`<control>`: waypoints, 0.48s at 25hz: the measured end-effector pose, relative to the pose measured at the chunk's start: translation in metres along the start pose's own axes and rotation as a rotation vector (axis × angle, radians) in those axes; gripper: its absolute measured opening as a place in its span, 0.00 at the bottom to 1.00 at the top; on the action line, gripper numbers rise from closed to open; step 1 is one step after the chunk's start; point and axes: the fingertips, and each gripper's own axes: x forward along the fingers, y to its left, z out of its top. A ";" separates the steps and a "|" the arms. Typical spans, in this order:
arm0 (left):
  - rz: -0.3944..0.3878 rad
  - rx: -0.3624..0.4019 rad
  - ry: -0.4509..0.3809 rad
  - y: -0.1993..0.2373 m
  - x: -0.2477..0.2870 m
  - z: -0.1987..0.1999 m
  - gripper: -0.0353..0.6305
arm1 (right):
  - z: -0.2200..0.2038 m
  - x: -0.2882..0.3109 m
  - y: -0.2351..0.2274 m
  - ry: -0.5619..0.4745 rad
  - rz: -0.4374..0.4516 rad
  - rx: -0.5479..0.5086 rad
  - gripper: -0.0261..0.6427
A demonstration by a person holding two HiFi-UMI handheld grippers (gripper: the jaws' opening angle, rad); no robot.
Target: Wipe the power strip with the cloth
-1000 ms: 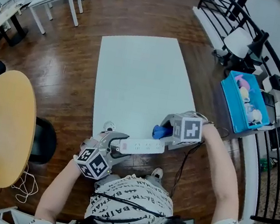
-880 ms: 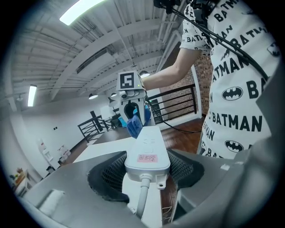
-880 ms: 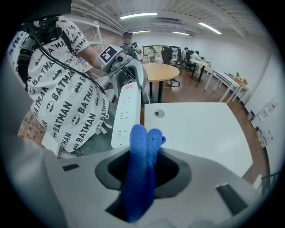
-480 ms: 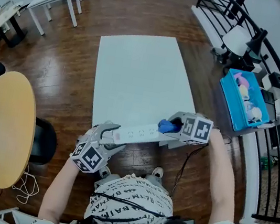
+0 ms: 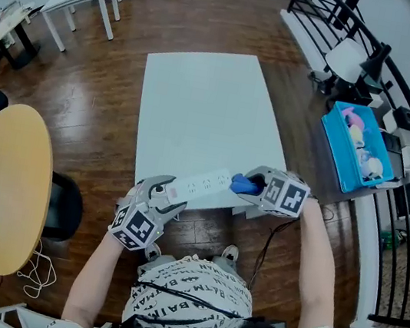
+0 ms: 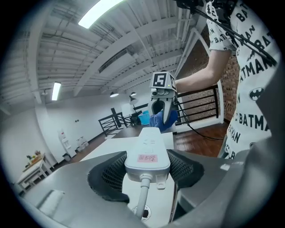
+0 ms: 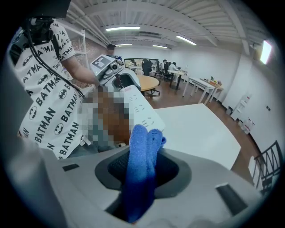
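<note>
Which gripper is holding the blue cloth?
The right gripper, shut on the blue cloth; the left gripper instead clamps the white power strip by its corded end.

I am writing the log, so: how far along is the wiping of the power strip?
Done: the left gripper grips the power strip at its cable end, above the table's near edge; the right gripper grips the blue cloth. In hand: the cloth is at the strip's far end. Left: probably the rest of its length; how much is already wiped does not show.
</note>
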 end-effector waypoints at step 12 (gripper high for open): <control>0.176 -0.139 0.026 0.018 0.021 -0.004 0.48 | 0.005 0.016 -0.040 -0.061 -0.228 0.254 0.24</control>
